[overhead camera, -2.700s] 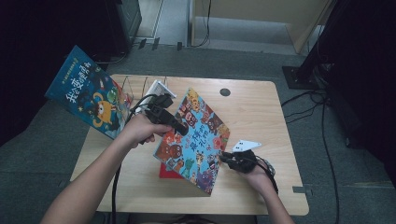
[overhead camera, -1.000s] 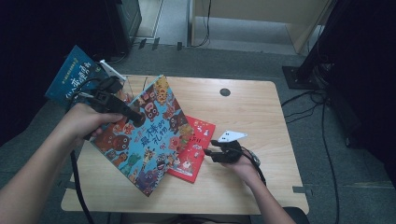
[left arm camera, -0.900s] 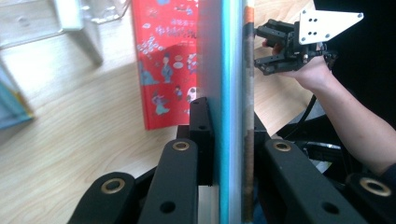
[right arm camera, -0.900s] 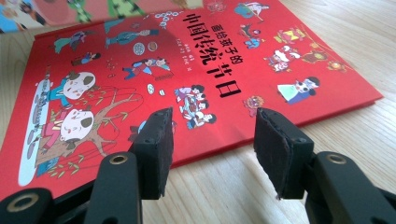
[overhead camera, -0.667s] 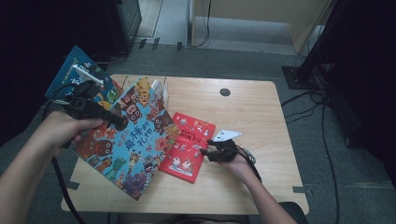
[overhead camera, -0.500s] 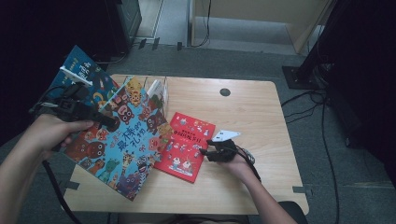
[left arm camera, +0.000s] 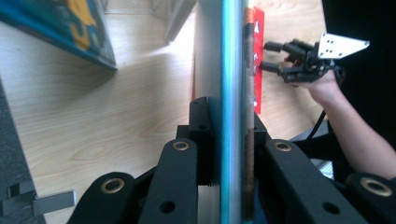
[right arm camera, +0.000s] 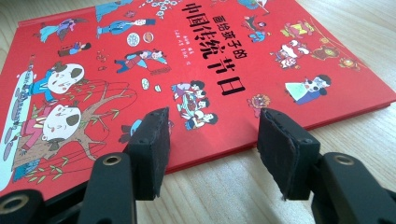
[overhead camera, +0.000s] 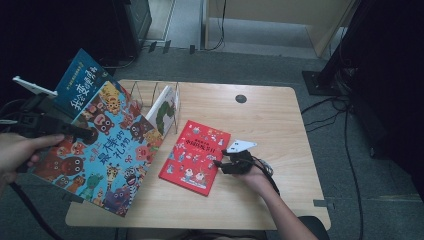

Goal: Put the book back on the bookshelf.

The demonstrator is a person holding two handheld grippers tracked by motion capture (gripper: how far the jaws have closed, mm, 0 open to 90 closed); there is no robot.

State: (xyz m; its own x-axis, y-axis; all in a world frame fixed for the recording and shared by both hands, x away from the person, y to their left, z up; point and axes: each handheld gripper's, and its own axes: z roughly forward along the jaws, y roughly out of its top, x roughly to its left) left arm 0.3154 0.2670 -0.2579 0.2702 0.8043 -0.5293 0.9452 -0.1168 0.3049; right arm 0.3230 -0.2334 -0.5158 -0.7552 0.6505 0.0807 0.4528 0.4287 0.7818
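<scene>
A: From the high view, where's the animal picture book (overhead camera: 107,150)?

B: Tilted over the desk's (overhead camera: 270,120) left edge, by the wire rack (overhead camera: 155,97), in the left gripper (overhead camera: 75,132).

A: And the left gripper view?

B: Fingers (left arm camera: 187,158) pinch its edge squarely; I'd keep that clamp firm.

A: The right gripper view?

B: Fingers (right arm camera: 149,140) spread, just over the red book's (right arm camera: 196,60) near edge, which lies flat. I'd approach it low.

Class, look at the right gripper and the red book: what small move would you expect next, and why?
Probably easing the right gripper forward and shutting it on the red book. Its jaws stand open at the book's near edge; the book lies flat on the table, while the left gripper already grips the animal-covered book.
</scene>
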